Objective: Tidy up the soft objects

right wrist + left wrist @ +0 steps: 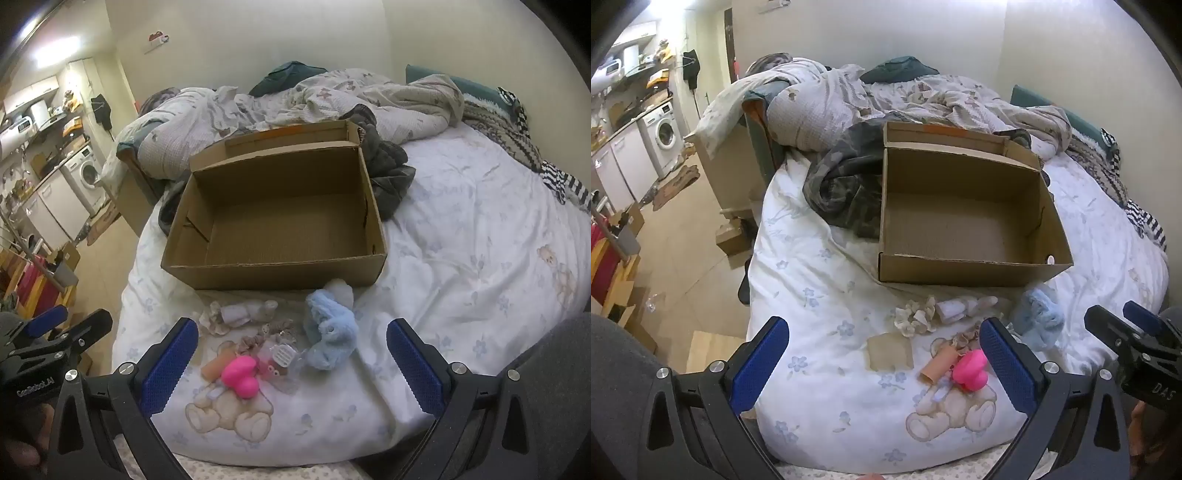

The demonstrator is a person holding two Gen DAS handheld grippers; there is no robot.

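An open, empty cardboard box (964,221) (273,221) stands on the bed. In front of it lies a small pile of soft things: a pink heart-shaped piece (970,371) (241,374), a fluffy light-blue item (1039,314) (330,332), a beige scrunchie (916,315) (214,319), a white roll (951,309) (238,314) and a peach tube (938,365) (218,363). My left gripper (882,354) is open and empty, just short of the pile. My right gripper (291,354) is open and empty, over the pile's near side.
A white bear-print sheet (461,236) covers the bed. Rumpled quilts (849,92), a dark camouflage garment (846,184) and striped cloth (561,181) lie behind and beside the box. The floor, cartons and a washing machine (665,134) are to the left.
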